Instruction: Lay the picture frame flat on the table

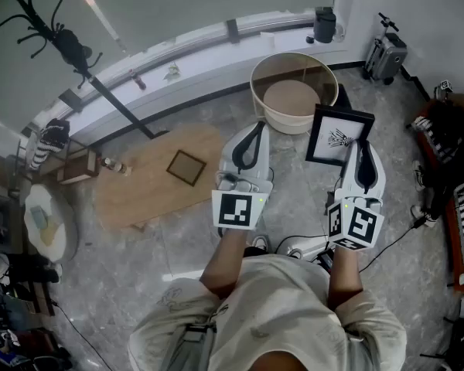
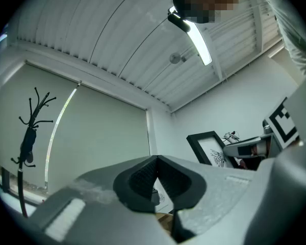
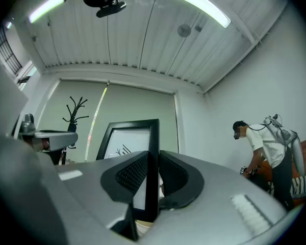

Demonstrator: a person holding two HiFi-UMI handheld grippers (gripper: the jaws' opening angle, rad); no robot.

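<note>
Picture frame (image 3: 128,139) sits clamped between jaws of right gripper (image 3: 153,163).

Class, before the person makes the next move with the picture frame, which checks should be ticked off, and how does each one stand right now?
1. Grip: right gripper jaws shut on the picture frame's side edge: ok.
2. Left gripper free, jaws together on nothing: ok.
3. Picture frame over the wooden table: not ok; it is held in the air off to the table's right, near the round basket.
4. Landing space: bare wood shows on either side of the small frame lying on the table: ok.
5. Stand on the picture frame's back folded in: cannot tell, the back is not shown.
</note>
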